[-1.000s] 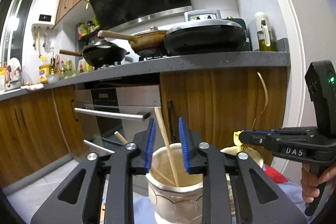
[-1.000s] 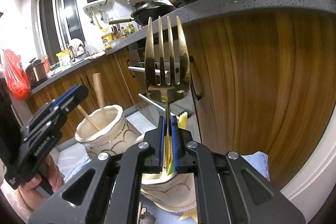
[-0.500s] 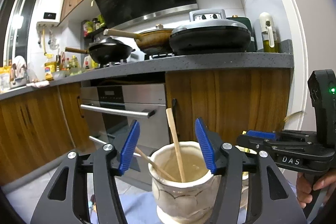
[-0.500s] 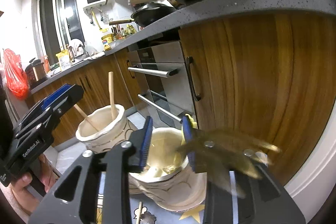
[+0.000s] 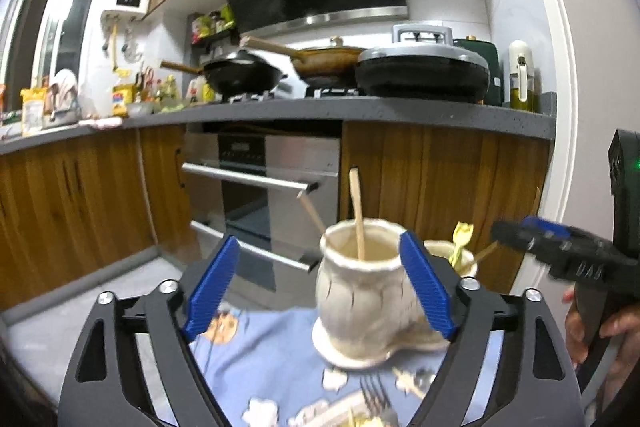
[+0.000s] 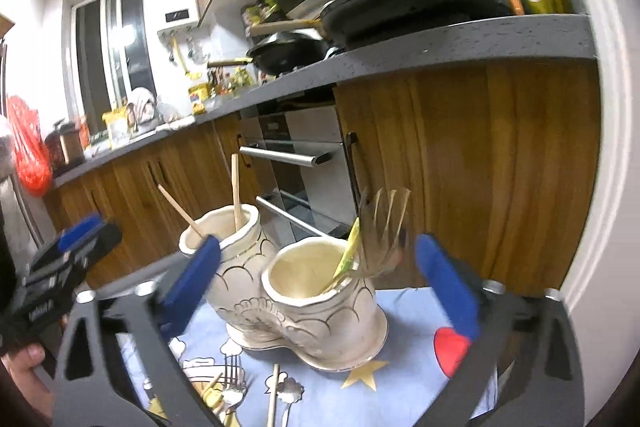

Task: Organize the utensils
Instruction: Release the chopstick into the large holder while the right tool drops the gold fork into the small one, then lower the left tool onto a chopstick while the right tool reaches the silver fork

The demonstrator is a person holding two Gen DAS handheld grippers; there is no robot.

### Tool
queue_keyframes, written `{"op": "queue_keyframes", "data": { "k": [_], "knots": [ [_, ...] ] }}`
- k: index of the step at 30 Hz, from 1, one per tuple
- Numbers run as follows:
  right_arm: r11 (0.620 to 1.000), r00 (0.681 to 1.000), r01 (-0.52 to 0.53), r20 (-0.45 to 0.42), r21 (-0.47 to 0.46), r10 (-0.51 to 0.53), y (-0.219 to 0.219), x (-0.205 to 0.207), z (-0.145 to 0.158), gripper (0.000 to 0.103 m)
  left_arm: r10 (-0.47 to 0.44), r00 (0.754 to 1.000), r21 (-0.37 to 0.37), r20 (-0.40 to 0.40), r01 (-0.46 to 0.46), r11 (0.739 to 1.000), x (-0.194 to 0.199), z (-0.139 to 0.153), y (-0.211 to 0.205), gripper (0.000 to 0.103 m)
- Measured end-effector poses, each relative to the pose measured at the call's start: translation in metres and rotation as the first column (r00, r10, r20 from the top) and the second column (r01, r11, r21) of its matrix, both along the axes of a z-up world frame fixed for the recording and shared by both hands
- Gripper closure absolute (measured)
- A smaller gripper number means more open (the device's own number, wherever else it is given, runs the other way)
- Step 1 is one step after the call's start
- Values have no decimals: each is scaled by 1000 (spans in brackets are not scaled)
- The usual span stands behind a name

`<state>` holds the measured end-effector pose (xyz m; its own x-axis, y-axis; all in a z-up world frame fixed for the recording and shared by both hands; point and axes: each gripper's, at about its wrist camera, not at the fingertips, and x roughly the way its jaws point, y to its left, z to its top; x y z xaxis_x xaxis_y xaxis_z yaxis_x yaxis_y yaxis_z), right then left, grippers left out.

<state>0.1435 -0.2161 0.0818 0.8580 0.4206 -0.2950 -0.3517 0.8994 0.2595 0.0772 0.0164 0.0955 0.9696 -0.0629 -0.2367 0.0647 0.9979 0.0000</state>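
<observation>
Two cream pots stand side by side on the blue cloth [image 6: 404, 323], touching each other. A second ago the right gripper [image 6: 316, 275] was pinching a gold fork [image 6: 380, 227] and holding it up over the right pot [image 6: 320, 291]. Now its blue fingers [image 6: 448, 287] are far apart and opening wider, and nothing is between them but air. The fork is in the right pot, prongs up, leaning on the rim next to a small yellow-green utensil [image 6: 347, 255]. So that fork looks put away.

The left gripper [image 5: 320, 291] was close around a wooden stick [image 5: 357, 215] over the left pot [image 5: 362, 303] a second ago. Now its fingers [image 5: 212, 287] are wide apart too, and opening more. The stick stands in the pot by itself, with a second stick [image 5: 313, 215] leaning beside it. Both grippers hold nothing, so I think they are free to pick up the next thing.

More work is left. A silver fork [image 6: 232, 379], a loose stick [image 6: 274, 395] and some other pieces lie on the cloth in front of the pots.

Some parts are hard to see. The gold fork is blurry, so I cannot tell if it has stopped moving. The pieces at the bottom are cut off by the picture edge and partly behind the black gripper arms, so I cannot count them. The bottoms of the sticks and the fork are hidden inside the pots
</observation>
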Motion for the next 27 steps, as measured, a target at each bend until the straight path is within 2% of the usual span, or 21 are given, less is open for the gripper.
{"op": "queue_keyframes", "data": {
  "k": [1,4,10,16,20,22,27],
  "knots": [
    [1000,1000,7,-6,5,-7,-1,-2,-1,5,6,1000,-2,-19,-6,1000,-6,-3,3,12],
    [1000,1000,22,-18,19,-22,-2,-11,-3,5,16,999,-10,-50,-16,1000,-20,-8,8,10],
    [999,998,47,-39,-11,-47,2,-27,-20,5,39,993,-12,-113,-41,999,-45,-22,19,8],
    [998,988,1,-154,-57,-9,9,-37,-54,5,46,974,-6,-220,-49,999,-50,-44,24,8],
    [995,980,-31,-199,-95,12,12,-48,-69,5,32,938,5,-346,-32,999,-46,-68,22,8],
    [993,976,-48,-215,-104,24,13,-53,-74,5,39,910,36,-412,-26,999,-42,-81,19,8],
    [985,962,-111,-262,-135,72,22,-58,-85,5,35,872,58,-489,-8,998,-38,-98,16,10]
  ]
}}
